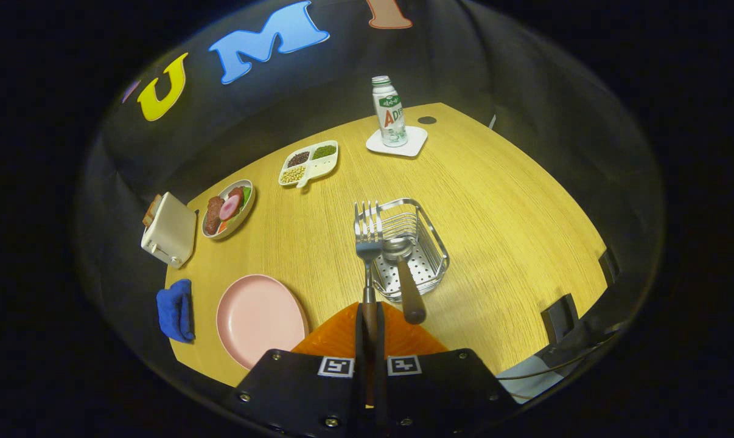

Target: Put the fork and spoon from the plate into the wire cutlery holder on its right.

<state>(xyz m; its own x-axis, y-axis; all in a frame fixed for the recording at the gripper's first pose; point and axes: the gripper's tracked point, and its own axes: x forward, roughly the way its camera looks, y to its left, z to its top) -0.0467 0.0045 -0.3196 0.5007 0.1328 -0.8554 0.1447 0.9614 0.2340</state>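
My gripper (370,319) is shut on the fork (367,240), holding its brown handle between both fingers. The tines point away from me and hang over the near left rim of the wire cutlery holder (425,234). The spoon (403,267) stands inside the holder, bowl down, with its brown handle leaning out over the near rim toward me. The pink plate (257,319) lies bare on the wooden table to the left of my fingers.
A blue cloth (175,310) lies left of the plate. Farther off stand a toaster (169,230), a plate of food (228,208), a divided dish of beans (309,163) and a bottle (389,112) on a white coaster (412,146).
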